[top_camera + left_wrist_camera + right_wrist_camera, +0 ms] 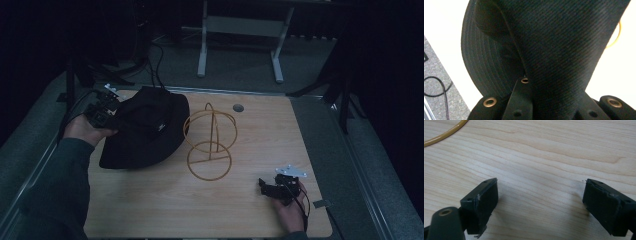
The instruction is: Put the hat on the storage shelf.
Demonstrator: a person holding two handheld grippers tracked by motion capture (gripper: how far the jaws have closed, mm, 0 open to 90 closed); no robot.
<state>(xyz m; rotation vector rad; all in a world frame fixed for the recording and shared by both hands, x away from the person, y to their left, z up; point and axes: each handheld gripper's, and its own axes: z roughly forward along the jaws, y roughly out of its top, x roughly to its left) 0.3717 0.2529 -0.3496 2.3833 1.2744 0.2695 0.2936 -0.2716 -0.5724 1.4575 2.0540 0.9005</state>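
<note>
Left hand-held gripper (102, 112) is clamped on the far-left edge of the black hat (145, 127), which lies on the desk (250, 150). The wire hat stand (210, 142) sits just right of the hat, touching its brim. Right hand-held gripper (272, 186) is wide open and empty, near right.

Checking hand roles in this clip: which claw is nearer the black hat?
Left. The left claw is shut on the black hat at its left edge; the right claw rests open, far off across the table.

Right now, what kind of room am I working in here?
Probably a lab or recording workspace, not a home: a bare wooden table with a cable port, a second desk frame behind on grey carpet, and cables trailing off. The props are a black hat and wire stand.
</note>
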